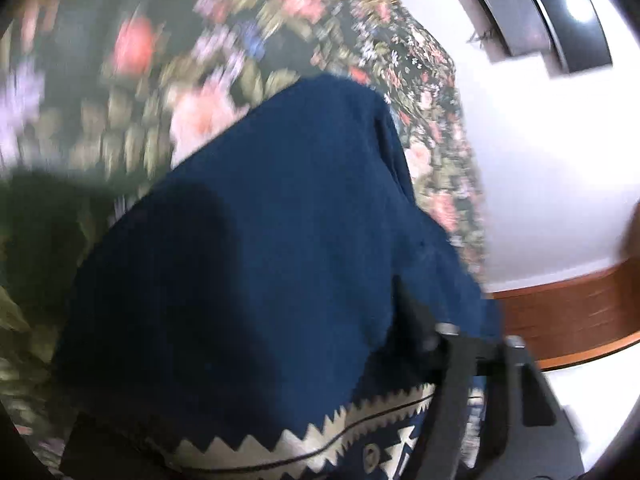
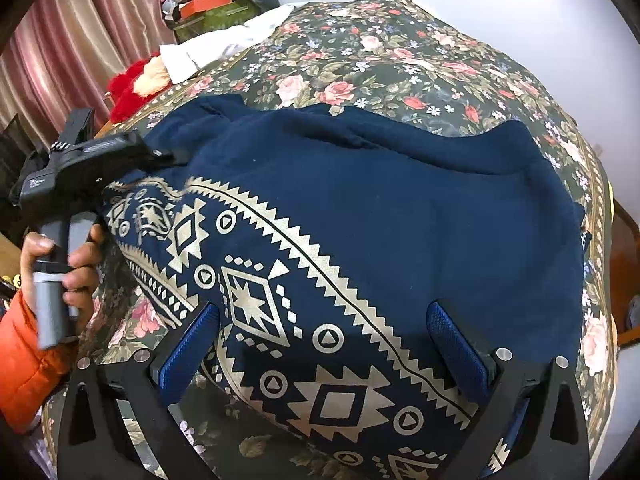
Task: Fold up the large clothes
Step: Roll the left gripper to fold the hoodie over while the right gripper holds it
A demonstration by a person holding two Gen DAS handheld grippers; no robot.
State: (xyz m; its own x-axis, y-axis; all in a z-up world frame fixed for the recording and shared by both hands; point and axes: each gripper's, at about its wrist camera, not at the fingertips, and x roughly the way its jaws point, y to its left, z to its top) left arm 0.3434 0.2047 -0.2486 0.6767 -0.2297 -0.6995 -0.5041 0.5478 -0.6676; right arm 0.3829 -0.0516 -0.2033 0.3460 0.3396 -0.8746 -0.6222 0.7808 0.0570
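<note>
Your navy blue fleece garment point(image 2: 360, 208) with its cream geometric-patterned band lies spread on the dark floral bedspread point(image 2: 400, 60) of the bed. Your right gripper point(image 2: 332, 344) hovers released over its near patterned edge. At the garment's left corner your left gripper point(image 2: 160, 156) meets the cloth; its grip cannot be told.
</note>
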